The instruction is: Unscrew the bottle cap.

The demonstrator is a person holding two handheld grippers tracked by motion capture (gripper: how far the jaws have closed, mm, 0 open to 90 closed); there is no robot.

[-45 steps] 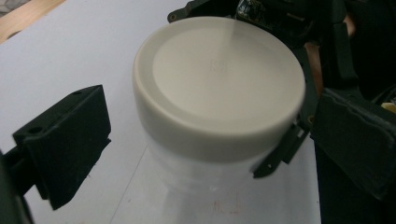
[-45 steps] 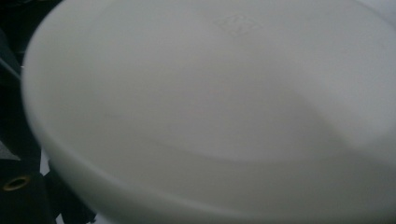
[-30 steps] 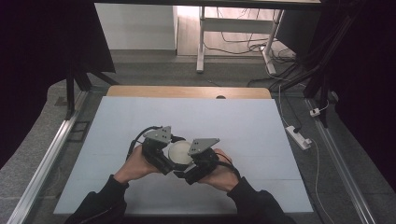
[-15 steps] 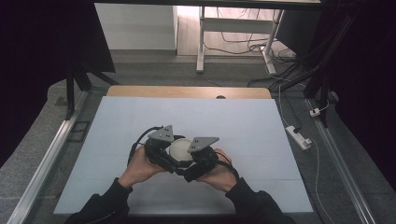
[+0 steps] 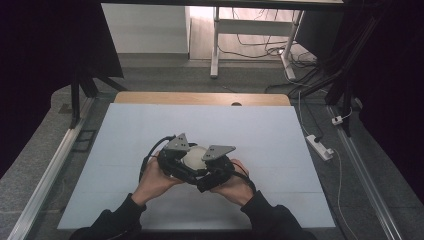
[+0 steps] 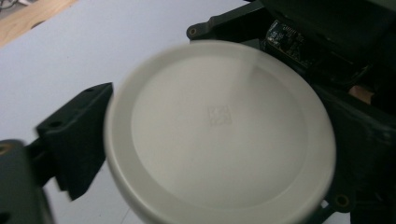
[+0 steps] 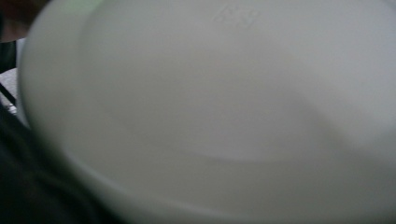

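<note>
Low in the high view's centre, two hands bring the left gripper (image 5: 175,162) and right gripper (image 5: 216,170) together around a white round lid (image 5: 192,157), mostly hidden between their black bodies above the pale blue table (image 5: 280,150). In the left gripper view the lid (image 6: 219,130) covers the jaws, with a faint square stamp at its middle; whether either gripper clamps it I cannot tell. The right gripper view gives only blurred white surface (image 7: 224,107). A power strip (image 5: 320,146) lies at right.

I see my black left gripper (image 5: 176,161) and right gripper (image 5: 214,170), each topped by a grey three-cornered plate, plus dark sleeves (image 5: 112,222).
</note>
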